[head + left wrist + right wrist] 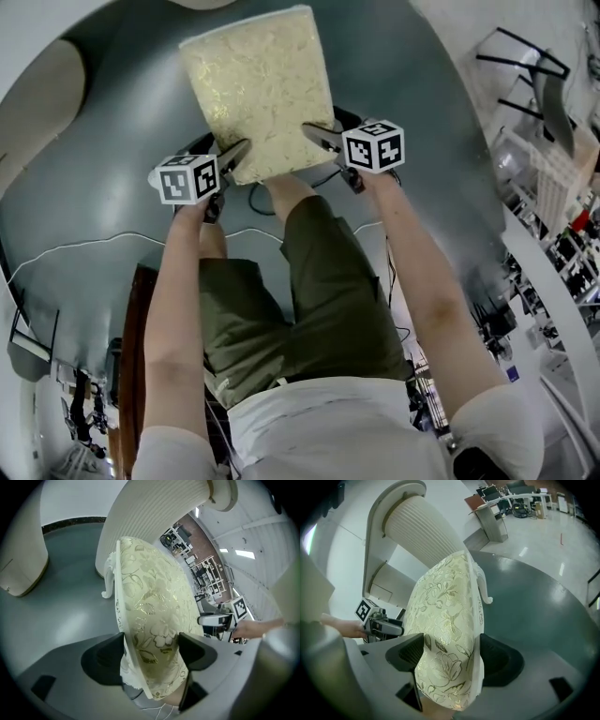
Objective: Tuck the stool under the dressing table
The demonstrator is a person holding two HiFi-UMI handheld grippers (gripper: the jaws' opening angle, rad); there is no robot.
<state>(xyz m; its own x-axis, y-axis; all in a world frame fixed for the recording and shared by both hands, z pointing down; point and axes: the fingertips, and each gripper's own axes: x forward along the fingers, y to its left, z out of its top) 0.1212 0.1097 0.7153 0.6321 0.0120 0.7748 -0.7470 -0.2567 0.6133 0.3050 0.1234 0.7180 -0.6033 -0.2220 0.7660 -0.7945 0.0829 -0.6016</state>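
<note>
left claw point(152, 646): the jaws stand wide, one above and one below the near left corner of the stool point(258, 94). the padded seat fills the gap from pad to pad, so i read this as a grip on the seat, not an empty claw.

stool: it stands on the grey floor point(65, 597) straight ahead of me, its long side pointing away. one curled white leg point(108, 581) shows past the seat. the dressing table point(150, 513), seen here as a ribbed white pedestal, rises just beyond the far end. i judge the stool is not yet tucked in, since most of the seat lies in the open.

right claw point(452, 651): same setting on the near right corner, with the jaws wide and closed on the seat edge.

procedure, as i judge it:
- push with both claws at an equal pace so the seat does not slew.
- drive level, not downward. a steep push on a soft seat may tip the far legs.
- steer the far end for the opening under the table top.
- watch the legs for snagging.
- release only when the seat sits under the top.
</note>
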